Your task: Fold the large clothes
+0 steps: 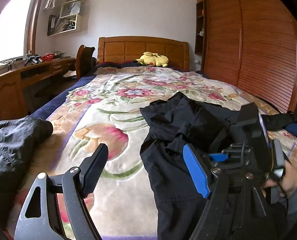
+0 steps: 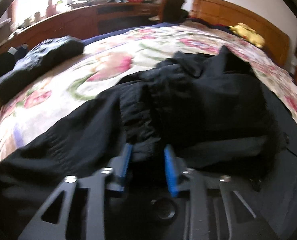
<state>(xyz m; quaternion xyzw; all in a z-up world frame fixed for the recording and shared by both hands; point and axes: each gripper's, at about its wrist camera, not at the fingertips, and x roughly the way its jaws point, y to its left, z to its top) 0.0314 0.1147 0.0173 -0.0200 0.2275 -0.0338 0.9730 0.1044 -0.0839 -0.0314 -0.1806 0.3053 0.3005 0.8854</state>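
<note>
A large black garment (image 1: pixel 178 132) lies crumpled on the floral bedspread (image 1: pixel 112 104), at the near right of the bed. My left gripper (image 1: pixel 146 160) is open and empty, its fingers wide apart, with the garment's left edge between them. My right gripper (image 2: pixel 148 160) has a thick fold of the same black garment (image 2: pixel 188 92) between its blue pads (image 2: pixel 171 172), low at the garment's near edge. The right gripper's body also shows in the left wrist view (image 1: pixel 248 150), resting against the garment.
A second dark bundle of clothing (image 1: pixel 12 140) lies at the bed's near left corner, also in the right wrist view (image 2: pixel 40 62). A yellow plush toy (image 1: pixel 152 59) sits by the wooden headboard. A desk (image 1: pixel 28 74) stands left, a wardrobe (image 1: pixel 248 46) right.
</note>
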